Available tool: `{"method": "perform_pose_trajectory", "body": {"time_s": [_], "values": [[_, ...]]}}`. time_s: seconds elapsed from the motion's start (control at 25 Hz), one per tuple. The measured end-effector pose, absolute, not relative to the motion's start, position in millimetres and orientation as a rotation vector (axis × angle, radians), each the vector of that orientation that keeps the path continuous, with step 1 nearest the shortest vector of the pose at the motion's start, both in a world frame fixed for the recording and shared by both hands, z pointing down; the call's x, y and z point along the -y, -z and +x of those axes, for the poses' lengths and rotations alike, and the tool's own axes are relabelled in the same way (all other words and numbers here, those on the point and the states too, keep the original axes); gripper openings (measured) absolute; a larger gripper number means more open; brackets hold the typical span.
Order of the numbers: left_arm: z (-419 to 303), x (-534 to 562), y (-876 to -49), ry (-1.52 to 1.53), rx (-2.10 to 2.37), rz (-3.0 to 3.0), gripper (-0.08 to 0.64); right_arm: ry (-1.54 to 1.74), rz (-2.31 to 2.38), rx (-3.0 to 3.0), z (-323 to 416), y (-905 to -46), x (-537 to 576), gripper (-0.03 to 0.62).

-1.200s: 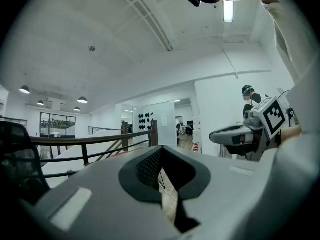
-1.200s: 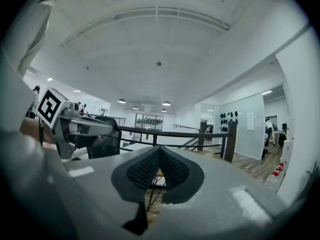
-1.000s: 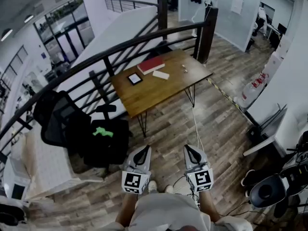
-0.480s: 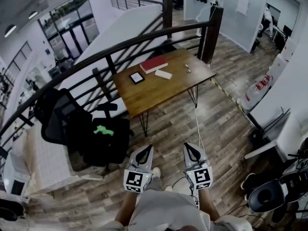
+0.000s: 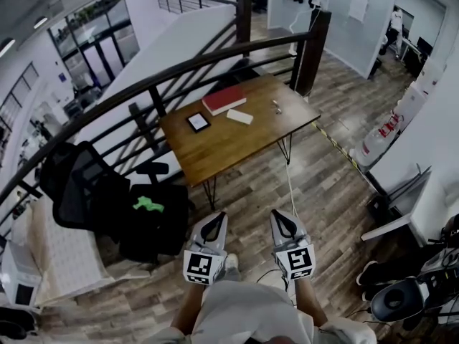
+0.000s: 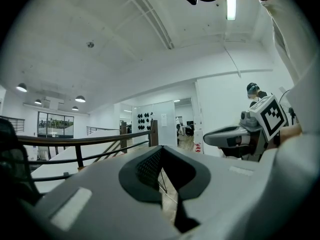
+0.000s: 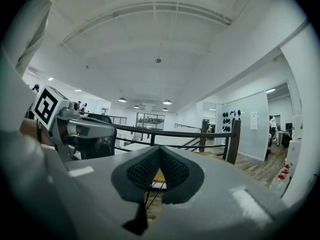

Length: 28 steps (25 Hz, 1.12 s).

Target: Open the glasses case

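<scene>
Glasses case [image 5: 239, 116] — pale oblong on the far wooden table [image 5: 215, 149], just right of the red book [image 5: 224, 98]. Probably light, rigid and slippery; best pinched at the lid's long edge. Left gripper [image 5: 213, 224], right gripper [image 5: 282, 222] — both pressed together, empty, well apart from it.

left claw [image 5: 214, 222] grey | right claw [image 5: 280, 219] grey | marker cube [image 5: 201, 267] black-white | shirt [image 5: 244, 314] pale

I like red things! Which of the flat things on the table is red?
The book, lying at the far edge of the table. The long case beside it is white, and the small tablet is black-framed.
</scene>
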<state>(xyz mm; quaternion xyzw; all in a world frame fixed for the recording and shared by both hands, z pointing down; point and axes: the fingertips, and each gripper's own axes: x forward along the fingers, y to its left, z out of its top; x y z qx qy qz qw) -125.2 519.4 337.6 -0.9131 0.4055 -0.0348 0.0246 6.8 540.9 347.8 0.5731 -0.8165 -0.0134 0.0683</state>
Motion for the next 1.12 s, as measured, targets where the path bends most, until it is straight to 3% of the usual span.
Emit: {"method": "perform_pose_trajectory", "body": {"time_s": [1.12], "values": [[-146,-334,-333,0.059,-1.179,-2.885,0.02,0.021,1.841,2.351,-8,-341,-375,0.003]]}}
